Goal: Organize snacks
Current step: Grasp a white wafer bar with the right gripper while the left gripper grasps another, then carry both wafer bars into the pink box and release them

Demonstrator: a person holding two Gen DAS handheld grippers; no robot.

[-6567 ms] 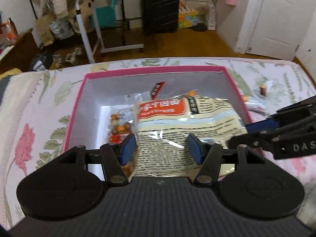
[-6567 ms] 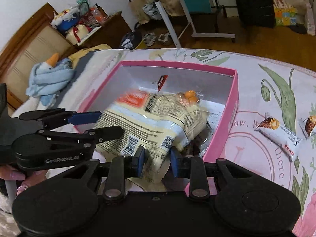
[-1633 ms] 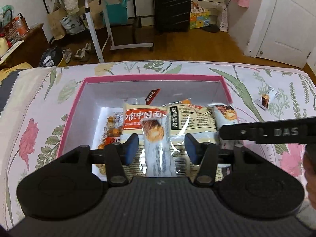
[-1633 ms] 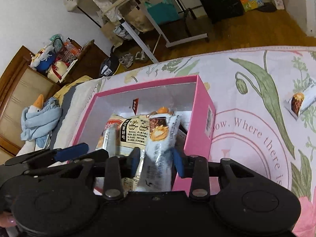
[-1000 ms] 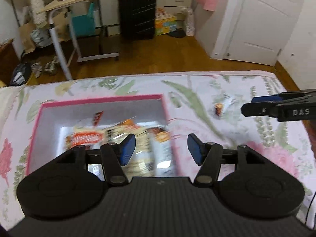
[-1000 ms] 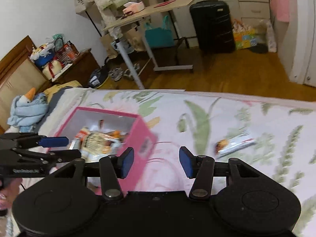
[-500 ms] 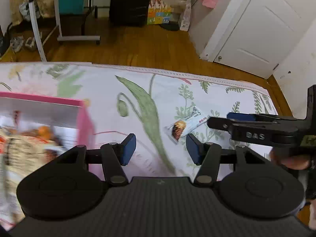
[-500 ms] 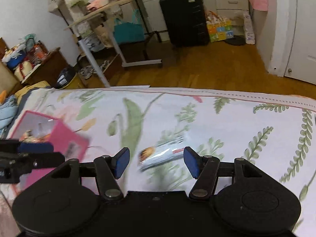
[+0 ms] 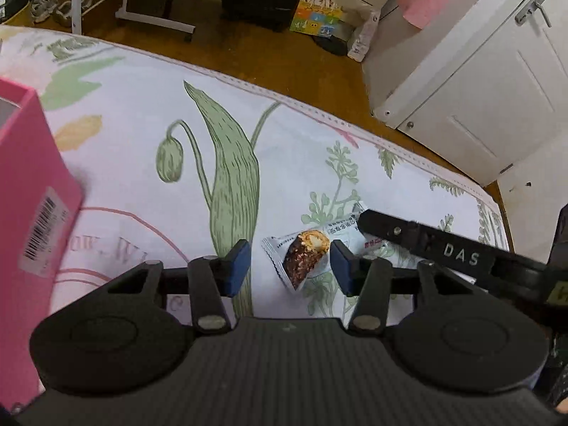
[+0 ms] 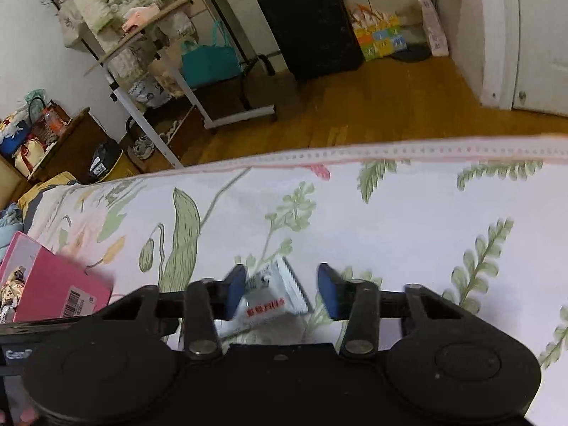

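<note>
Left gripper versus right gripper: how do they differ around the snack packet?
Left gripper frames the chocolate-picture end of the snack packet; right gripper frames its white serrated end. The pink box sits close beside the left gripper, farther from the right gripper. Shared: both jaws have just been closing, packet between them, not clamped.

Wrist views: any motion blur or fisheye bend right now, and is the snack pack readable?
Left wrist: pink box smeared at the left edge, snack pack fairly sharp, bed edge bowed. Right wrist: pack soft, print barely legible; bedspread hem streaked and curved.
</note>
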